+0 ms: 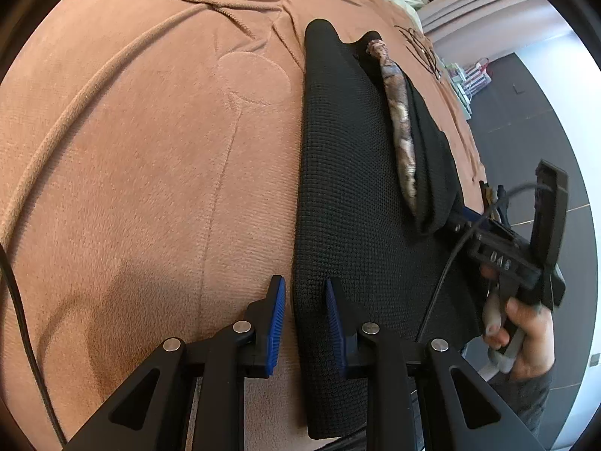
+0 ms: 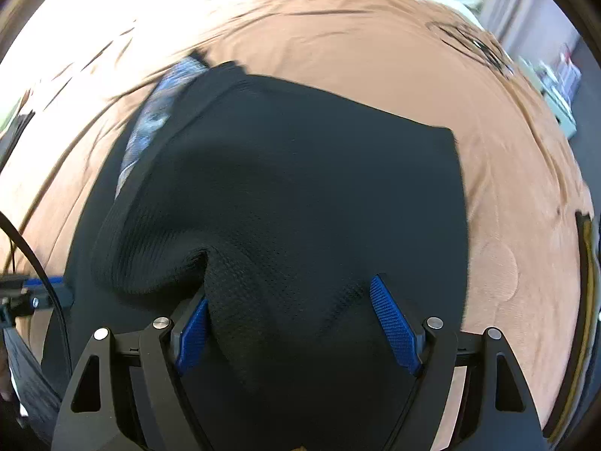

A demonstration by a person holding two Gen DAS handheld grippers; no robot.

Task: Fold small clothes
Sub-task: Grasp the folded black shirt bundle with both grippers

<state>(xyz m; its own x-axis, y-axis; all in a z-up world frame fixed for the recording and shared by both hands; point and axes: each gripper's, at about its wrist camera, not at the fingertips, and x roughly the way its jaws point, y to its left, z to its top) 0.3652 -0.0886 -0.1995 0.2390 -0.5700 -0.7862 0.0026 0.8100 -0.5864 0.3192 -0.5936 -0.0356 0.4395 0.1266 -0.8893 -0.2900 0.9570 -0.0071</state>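
A tan blanket covers the bed and carries everything else. On it lies the black knit garment, stretched lengthwise away from the left wrist camera, with a patterned strip of lining showing along the fold on the garment's far side. A stitched circle marks the blanket just beside the garment's long edge.

The left gripper hangs over the garment's near edge, its jaws apart, one blue pad over the blanket and the other over the black knit, gripping nothing.

The right gripper sits at the opposite side of the garment, its jaws spread wide, with a raised ridge of the knit bunched between the blue pads; the left pad touches the cloth, the right pad stands clear of it. The picture there is blurred.
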